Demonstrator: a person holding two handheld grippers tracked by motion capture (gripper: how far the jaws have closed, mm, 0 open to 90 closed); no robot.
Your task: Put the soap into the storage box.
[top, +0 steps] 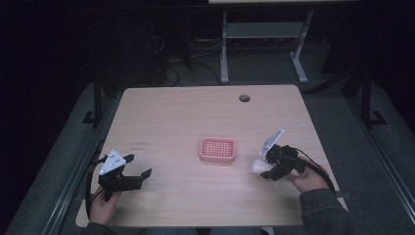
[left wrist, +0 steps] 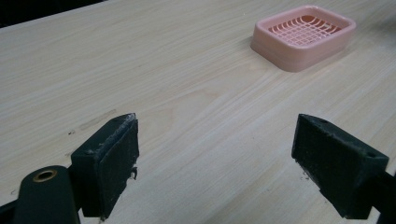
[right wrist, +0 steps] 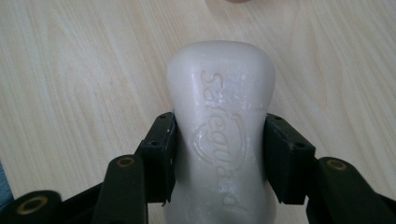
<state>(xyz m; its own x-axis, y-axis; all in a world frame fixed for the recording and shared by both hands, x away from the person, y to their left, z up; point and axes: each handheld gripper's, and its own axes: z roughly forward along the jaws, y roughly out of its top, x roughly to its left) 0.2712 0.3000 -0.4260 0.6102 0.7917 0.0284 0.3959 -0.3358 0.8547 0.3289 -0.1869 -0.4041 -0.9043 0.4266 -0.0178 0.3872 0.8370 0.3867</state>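
Item one, near left: my left gripper [top: 138, 166], held low over the table [top: 171, 112] by the left hand [top: 100, 201] just inside the near edge, forearm entering from the bottom, jaws spread wide and pointing right toward the centre with nothing but bare wood between them in the left gripper view. Item two, near right: my right gripper [top: 262, 167], carried by the right hand [top: 307, 180] with a grey sleeve [top: 325, 213] behind it, angled in toward the left and tipped so its grey plate faces up and away; its jaws pinch a white bar of soap [right wrist: 220, 130] across the narrow waist, the pads pressed against both sides, embossed lettering facing the camera and the rounded end sticking out past the jaws. Whether the soap touches the tabletop I cannot tell. Item three, centre: a pink soap dish [top: 218, 150] with a grid insert, standing alone, just left of the soap and well apart from the left gripper. Item four, far: open wood all around the dish, a round cable hole [top: 244, 98] near the far edge; both hands sit close to the near edge, the right also close to the right edge.
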